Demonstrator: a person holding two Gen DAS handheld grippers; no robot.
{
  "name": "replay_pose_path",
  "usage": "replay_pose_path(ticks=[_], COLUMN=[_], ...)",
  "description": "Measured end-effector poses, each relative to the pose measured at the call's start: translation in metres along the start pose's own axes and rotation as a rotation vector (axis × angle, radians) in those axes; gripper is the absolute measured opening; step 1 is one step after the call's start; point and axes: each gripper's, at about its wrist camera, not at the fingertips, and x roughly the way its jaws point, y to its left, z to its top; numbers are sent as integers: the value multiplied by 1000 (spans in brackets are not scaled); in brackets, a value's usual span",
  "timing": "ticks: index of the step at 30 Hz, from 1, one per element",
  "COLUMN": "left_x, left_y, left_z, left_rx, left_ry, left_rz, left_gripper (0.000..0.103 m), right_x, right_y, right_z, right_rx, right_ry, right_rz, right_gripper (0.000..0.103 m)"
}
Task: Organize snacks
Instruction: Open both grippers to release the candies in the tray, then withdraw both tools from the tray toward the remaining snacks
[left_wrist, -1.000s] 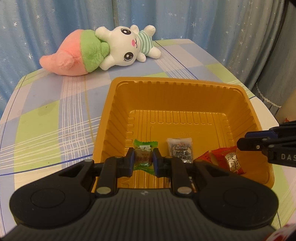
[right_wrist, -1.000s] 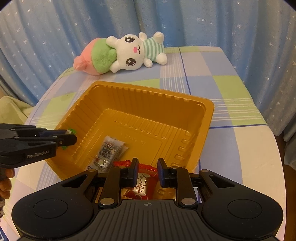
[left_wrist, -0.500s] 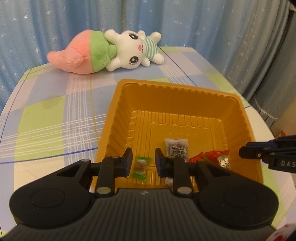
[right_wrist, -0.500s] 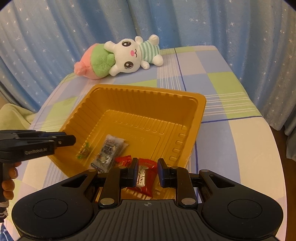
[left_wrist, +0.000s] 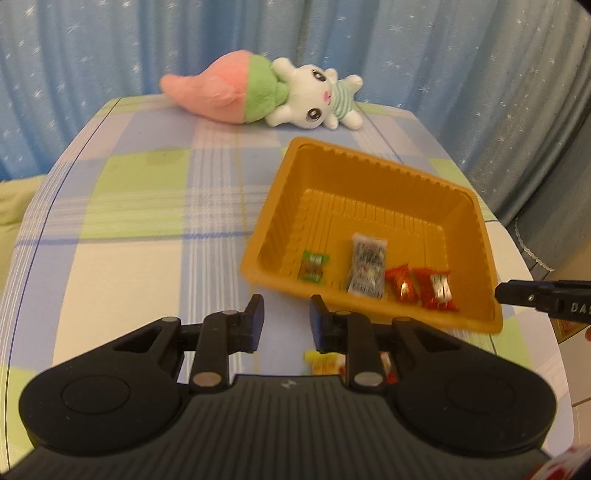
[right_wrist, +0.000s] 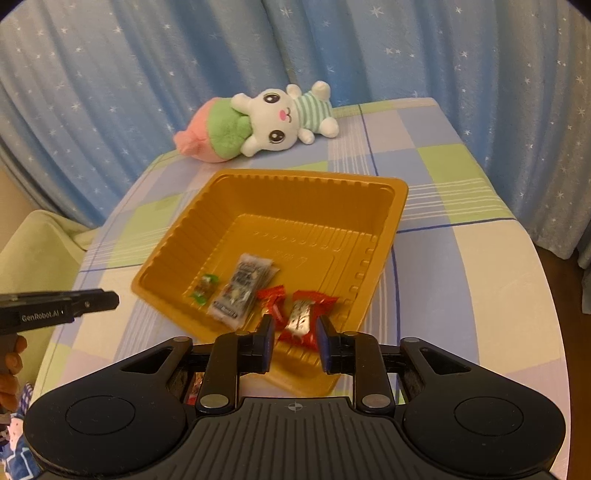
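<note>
A: While both tongs hang empty — left gripper (left_wrist: 284, 319) spread over bare cloth near the tray (left_wrist: 369, 173), nothing between. Right gripper (right_wrist: 293, 334) has just been opening, jaws apart, red candy (right_wrist: 301, 319) beyond the tips, not pinched.

B: Where's the rest?

A: All in the tray's near end: green candy (left_wrist: 313, 266) left, grey packet (left_wrist: 366, 269) mid, two red ones right. More wrappers (left_wrist: 325, 363) lie on the table (left_wrist: 129, 258) near the left tongs, half hidden, can't tell how many.

B: How'd they handle?

A: Light, I'd guess, w/ crinkly, slick film. Twisted ends would slip out, so pinch across the body. Packet's flat & floppy; take an edge.

B: Anything in the way?

A: Tray's ribbed wall stands btwn the tongs & what's inside; thin plastic, prob. slides if bumped. Plush bunny (right_wrist: 258, 129) sits far back, well apart. No trouble there.
</note>
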Motion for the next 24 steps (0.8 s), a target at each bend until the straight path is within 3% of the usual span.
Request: replay_pose_path(ticks=[1,3,11,24], left_x=[-3,-9,-27,-31], left_y=[1,1,-4,-21], left_z=[-5,-16,-49,-98], left_rx=[-5,-10,-52,-90], left_ry=[4,11,26,91], left_rz=[4,16,37,47], left_gripper=[23,23,24,27], right_x=[-3,-9,-18,-8], right_y=[1,3,6,8], right_z=[-2,-6,-26,-75], right_rx=[-4,-10,-24,-65], right_ry=[-4,-12,22,154], right_rz=[4,15,60,117], right_gripper=[47,52,54,55])
